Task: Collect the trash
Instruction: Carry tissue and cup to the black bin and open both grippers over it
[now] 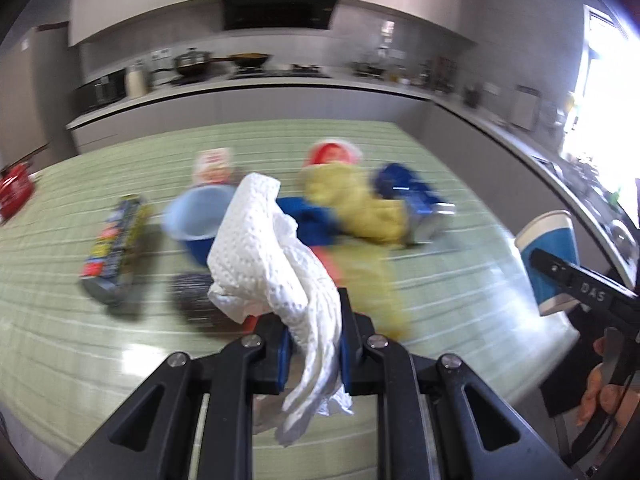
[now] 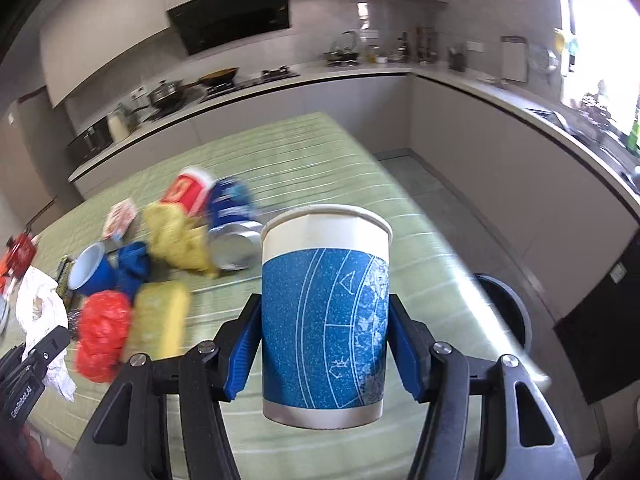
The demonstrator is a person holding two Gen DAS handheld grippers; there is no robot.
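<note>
Clutching a crumpled white paper towel [image 1: 276, 256], the left gripper [image 1: 312, 320] has its blue pads pinched tight on it above the green table [image 1: 460, 304]. Beside it, the right gripper [image 2: 325, 332] clamps an upright blue-and-white paper cup [image 2: 325, 312] by its sides, clear of the tabletop, with cans, wrappers and crumpled bags scattered behind.

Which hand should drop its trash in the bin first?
Right, probably. The right gripper holds the paper cup, and the dark bin sits just beyond the table edge on its side. The left gripper, clamping the paper towel, is farther away.
</note>
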